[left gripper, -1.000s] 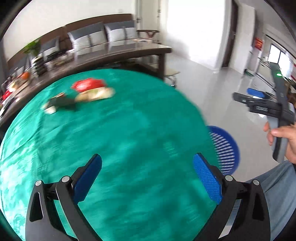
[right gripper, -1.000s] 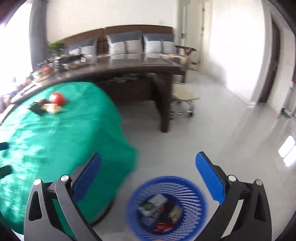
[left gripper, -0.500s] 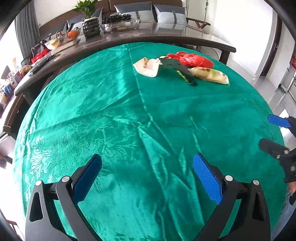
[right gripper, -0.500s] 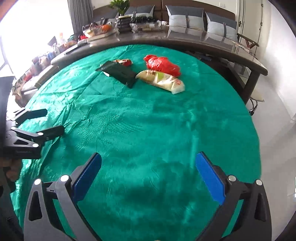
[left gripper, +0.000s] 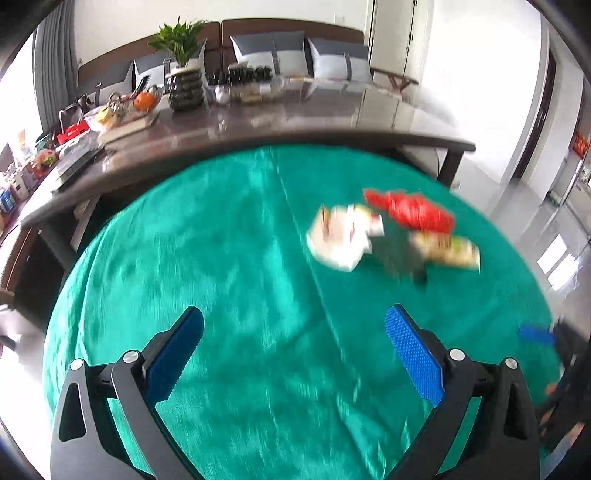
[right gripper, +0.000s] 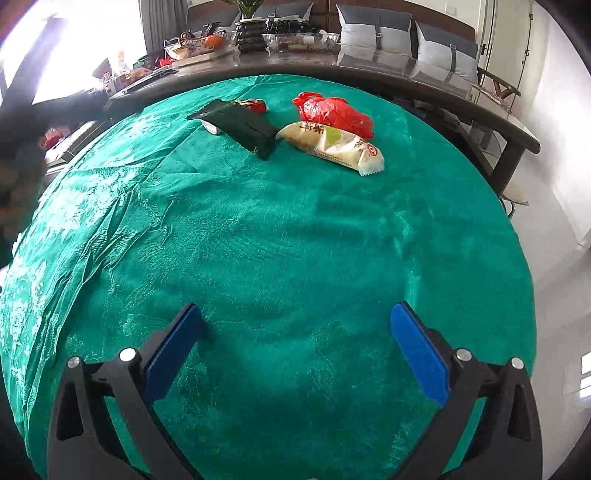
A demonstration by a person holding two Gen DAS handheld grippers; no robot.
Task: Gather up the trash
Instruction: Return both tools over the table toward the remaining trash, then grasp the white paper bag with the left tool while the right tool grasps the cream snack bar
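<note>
Trash lies in a cluster at the far side of a round table with a green cloth [right gripper: 258, 240]: a red plastic bag [right gripper: 334, 112], a cream snack wrapper [right gripper: 332, 146], a dark green packet [right gripper: 240, 123] and a small red wrapper [right gripper: 255, 105]. The blurred left wrist view shows the red bag [left gripper: 410, 210], the cream wrapper [left gripper: 447, 249], the dark packet [left gripper: 399, 254] and a white crumpled wrapper [left gripper: 341, 236]. My left gripper [left gripper: 293, 347] is open and empty over the cloth. My right gripper [right gripper: 295, 347] is open and empty, well short of the trash.
A long dark table [left gripper: 258, 125] with a potted plant [left gripper: 183, 70], fruit and dishes stands behind the round table. A sofa with grey cushions [right gripper: 373, 22] lines the back wall. Bare floor [right gripper: 561, 221] lies to the right.
Both grippers swung from the floor and the blue basket to face the table. They have since moved closer to the trash. Both stayed open.
</note>
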